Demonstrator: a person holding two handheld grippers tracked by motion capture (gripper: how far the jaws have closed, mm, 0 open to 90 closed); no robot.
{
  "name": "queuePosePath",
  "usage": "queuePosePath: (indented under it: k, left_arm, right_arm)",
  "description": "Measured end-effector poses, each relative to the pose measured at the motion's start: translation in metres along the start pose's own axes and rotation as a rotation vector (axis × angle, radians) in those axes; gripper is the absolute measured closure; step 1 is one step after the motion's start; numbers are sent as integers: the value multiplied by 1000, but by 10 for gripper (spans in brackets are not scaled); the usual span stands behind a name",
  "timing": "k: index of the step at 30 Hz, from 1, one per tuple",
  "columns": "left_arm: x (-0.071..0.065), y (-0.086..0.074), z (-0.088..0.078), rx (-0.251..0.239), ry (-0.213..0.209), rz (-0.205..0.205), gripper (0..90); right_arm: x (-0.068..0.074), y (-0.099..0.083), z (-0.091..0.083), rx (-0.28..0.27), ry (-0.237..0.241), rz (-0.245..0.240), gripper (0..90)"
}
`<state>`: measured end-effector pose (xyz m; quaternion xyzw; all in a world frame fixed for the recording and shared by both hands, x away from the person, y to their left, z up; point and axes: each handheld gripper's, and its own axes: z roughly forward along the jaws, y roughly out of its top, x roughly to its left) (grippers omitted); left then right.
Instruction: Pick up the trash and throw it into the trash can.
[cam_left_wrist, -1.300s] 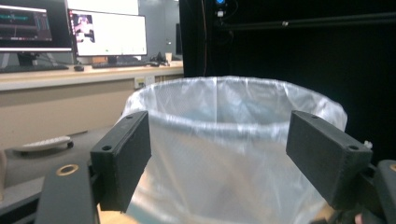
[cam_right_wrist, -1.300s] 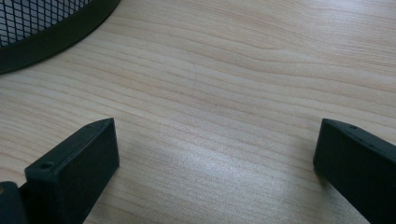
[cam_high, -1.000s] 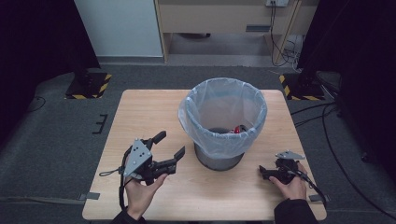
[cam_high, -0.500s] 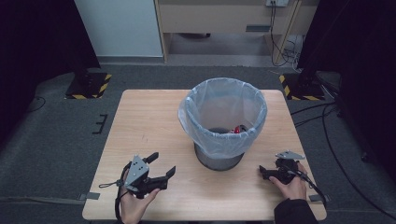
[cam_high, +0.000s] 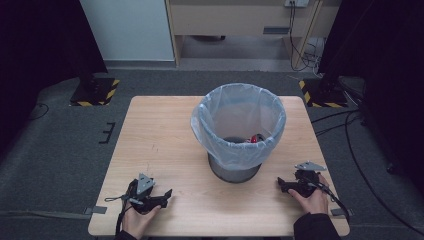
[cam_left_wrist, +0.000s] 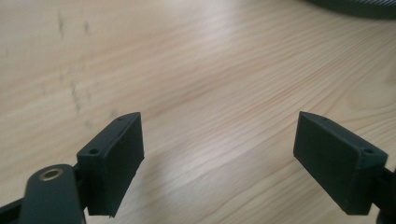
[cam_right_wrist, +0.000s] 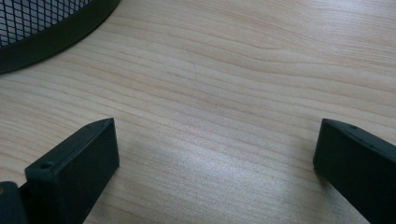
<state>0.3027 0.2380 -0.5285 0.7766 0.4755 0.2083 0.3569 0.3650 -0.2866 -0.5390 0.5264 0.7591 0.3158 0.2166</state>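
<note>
A light wooden table (cam_high: 160, 130) stands on dark grey carpet (cam_high: 60, 150), with a pale panel (cam_high: 127, 30) and a wooden cabinet (cam_high: 235, 15) behind, yellow-and-black striped bases (cam_high: 95, 90) at either side, and what may be black curtains flanking the dim room.

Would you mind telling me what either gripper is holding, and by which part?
Nothing: the left gripper and right gripper both stand open over bare table.
</note>
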Motion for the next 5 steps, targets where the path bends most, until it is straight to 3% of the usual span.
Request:
queuePosePath:
  k: [5]
  left_arm:
    - [10,-4,4,33,44,-32,139]
  right_arm:
    - [0,0,0,0,0,0,4]
